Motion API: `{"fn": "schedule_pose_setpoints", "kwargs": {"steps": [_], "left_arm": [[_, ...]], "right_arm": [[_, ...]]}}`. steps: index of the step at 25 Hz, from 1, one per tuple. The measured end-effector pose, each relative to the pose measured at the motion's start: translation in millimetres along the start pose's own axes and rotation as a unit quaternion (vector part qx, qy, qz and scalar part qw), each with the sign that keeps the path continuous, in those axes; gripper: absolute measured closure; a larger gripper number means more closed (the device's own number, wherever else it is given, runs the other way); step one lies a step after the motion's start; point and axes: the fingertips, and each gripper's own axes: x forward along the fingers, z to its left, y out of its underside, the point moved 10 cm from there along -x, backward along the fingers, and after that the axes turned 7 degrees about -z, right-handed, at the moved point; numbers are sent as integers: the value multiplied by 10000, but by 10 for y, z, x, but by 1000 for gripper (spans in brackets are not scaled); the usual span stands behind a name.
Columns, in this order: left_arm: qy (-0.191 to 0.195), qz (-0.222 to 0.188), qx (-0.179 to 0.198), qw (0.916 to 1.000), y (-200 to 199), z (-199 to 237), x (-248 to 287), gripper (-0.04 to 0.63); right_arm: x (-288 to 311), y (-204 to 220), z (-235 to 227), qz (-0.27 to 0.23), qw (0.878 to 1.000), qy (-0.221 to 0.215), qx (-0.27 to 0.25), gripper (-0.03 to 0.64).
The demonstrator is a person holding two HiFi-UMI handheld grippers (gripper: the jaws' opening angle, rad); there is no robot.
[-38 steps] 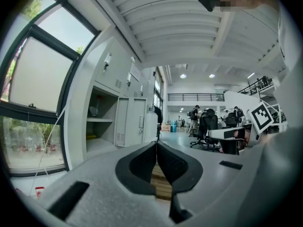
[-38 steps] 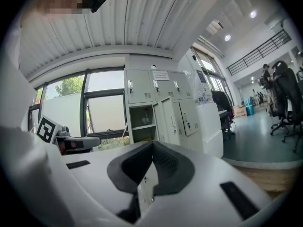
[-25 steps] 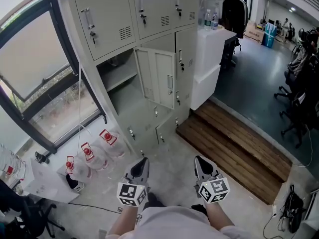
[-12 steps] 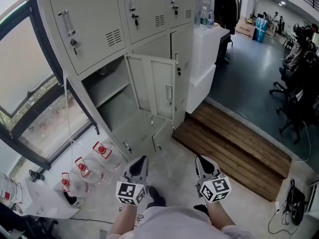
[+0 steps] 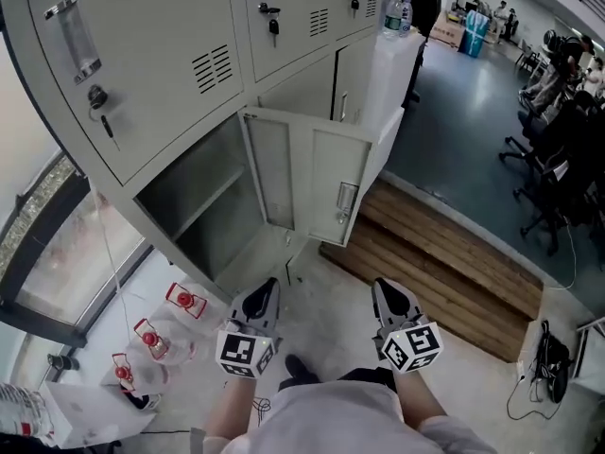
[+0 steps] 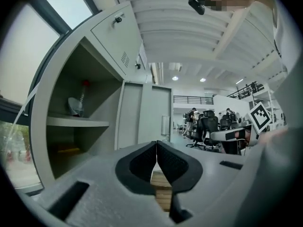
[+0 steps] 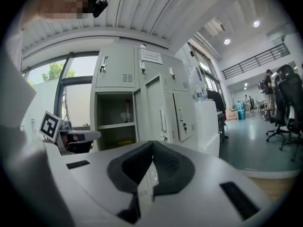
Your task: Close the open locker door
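Note:
The grey locker bank [image 5: 170, 74] has one door [image 5: 312, 183] swung open, its handle [image 5: 346, 200] facing me. Behind it the open compartment [image 5: 203, 201] shows a shelf. My left gripper [image 5: 260, 301] and right gripper [image 5: 392, 301] are held side by side below the door, apart from it, both shut and empty. In the left gripper view the shut jaws [image 6: 156, 145] point at the door [image 6: 144, 115] and the compartment [image 6: 75, 122]. In the right gripper view the shut jaws [image 7: 152, 145] point at the door [image 7: 156, 112].
Several red-capped water jugs [image 5: 156, 334] lie on the floor at the left. A wooden step [image 5: 444, 272] runs at the right of the locker, with a white counter [image 5: 397, 55] behind it. Office chairs [image 5: 558, 159] stand farther right.
Both grippers and my view have come closer to the locker. The open door and compartment now loom larger and sit nearer the middle of the head view.

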Motion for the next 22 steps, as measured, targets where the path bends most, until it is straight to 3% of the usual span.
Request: {"fn": "schedule_pose_setpoints", "kwargs": {"steps": [7, 22], "left_arm": [[-191, 56, -206, 9996, 110, 264, 150, 586], [-507, -82, 59, 9987, -129, 107, 624, 585]], "right_arm": [[367, 36, -15, 57, 9999, -2, -115, 604], [854, -146, -387, -104, 9987, -468, -153, 603]]}}
